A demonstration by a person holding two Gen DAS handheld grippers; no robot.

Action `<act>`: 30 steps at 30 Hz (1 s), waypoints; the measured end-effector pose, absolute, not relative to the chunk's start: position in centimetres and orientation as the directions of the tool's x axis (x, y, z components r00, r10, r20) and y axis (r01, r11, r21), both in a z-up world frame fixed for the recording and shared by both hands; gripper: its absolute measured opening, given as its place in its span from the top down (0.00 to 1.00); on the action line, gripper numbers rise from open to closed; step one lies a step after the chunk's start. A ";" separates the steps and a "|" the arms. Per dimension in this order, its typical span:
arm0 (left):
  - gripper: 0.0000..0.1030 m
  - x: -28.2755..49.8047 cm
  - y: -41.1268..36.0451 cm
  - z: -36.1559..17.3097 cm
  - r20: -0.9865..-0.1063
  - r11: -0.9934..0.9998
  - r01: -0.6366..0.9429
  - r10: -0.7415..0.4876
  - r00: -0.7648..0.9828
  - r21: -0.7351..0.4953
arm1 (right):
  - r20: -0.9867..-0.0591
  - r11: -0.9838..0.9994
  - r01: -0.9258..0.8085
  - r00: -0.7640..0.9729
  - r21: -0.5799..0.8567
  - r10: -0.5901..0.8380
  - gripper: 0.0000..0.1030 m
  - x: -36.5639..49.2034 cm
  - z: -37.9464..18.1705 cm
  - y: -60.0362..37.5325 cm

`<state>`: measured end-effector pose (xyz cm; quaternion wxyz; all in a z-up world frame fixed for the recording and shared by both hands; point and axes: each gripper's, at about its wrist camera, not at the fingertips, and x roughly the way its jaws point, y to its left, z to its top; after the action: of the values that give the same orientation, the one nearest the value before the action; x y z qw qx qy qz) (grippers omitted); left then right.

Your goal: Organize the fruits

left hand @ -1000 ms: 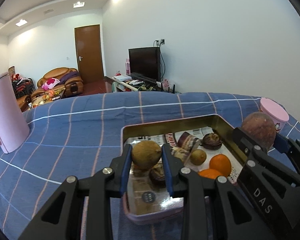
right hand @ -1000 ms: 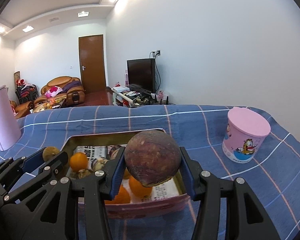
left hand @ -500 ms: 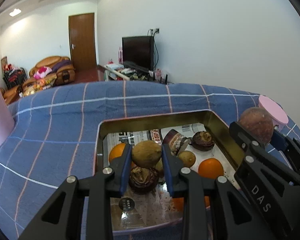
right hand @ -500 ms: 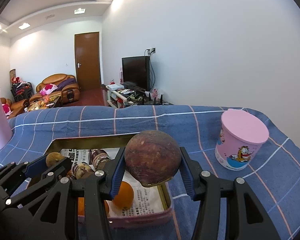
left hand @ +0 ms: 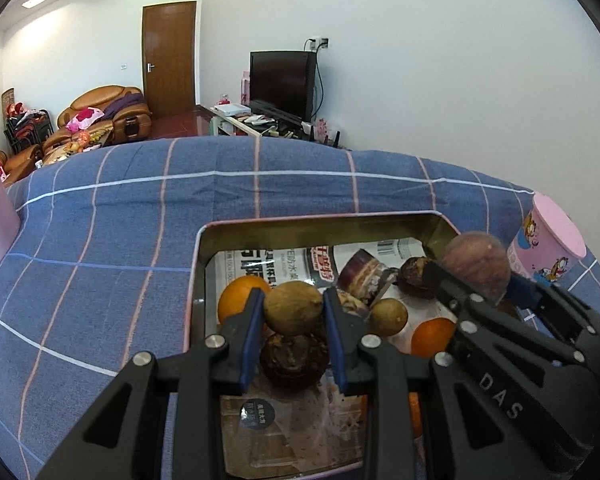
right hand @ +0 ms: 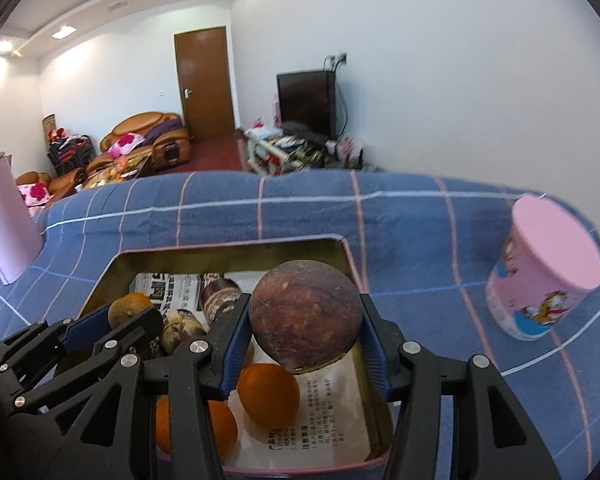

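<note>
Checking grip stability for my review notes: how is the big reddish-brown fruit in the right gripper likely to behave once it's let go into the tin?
The reddish-brown fruit is round, so it would probably roll. It fills the right gripper, so it is likely fairly heavy.

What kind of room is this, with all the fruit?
It looks like a home living room. A brown sofa sits beside a wooden door, and a television stands against the wall. The fruit tray rests on a blue checked cloth, probably covering a table.
</note>
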<state>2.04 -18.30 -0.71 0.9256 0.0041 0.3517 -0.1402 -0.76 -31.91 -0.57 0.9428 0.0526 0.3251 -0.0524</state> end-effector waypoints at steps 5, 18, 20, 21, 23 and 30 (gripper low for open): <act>0.70 2.1 -17.5 -0.6 -0.650 0.964 0.245 -0.252 0.717 -0.103 | -0.626 0.993 0.098 0.779 0.067 -0.035 0.48 -0.3 -0.7 -31.7; 0.70 2.3 -17.2 -0.4 -0.644 0.961 0.245 -0.267 0.717 -0.125 | -0.571 0.986 0.036 0.819 0.161 0.063 0.48 -1.2 -0.3 -32.7; 0.69 2.2 -17.4 -0.4 -0.645 0.960 0.256 -0.268 0.716 -0.114 | -0.530 0.984 0.044 0.846 0.174 0.056 0.46 -2.0 0.1 -32.9; 0.68 2.1 -17.6 -0.3 -0.643 0.961 0.258 -0.261 0.720 -0.101 | -0.507 0.981 0.056 0.861 0.186 0.047 0.38 -2.5 0.3 -33.1; 0.59 1.9 -17.9 -0.2 -0.640 0.960 0.266 -0.255 0.725 -0.081 | -0.459 0.975 0.089 0.888 0.205 0.016 0.28 -3.5 0.6 -33.4; 0.09 0.9 -18.0 0.3 -0.599 0.969 0.242 -0.218 0.771 -0.040 | -0.305 0.959 0.192 0.944 0.207 -0.123 0.27 -6.0 2.1 -34.1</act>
<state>0.91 -18.04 0.33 0.9408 0.0195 0.3156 -0.1221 -6.05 -34.06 2.13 0.9790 0.1176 0.1459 -0.0804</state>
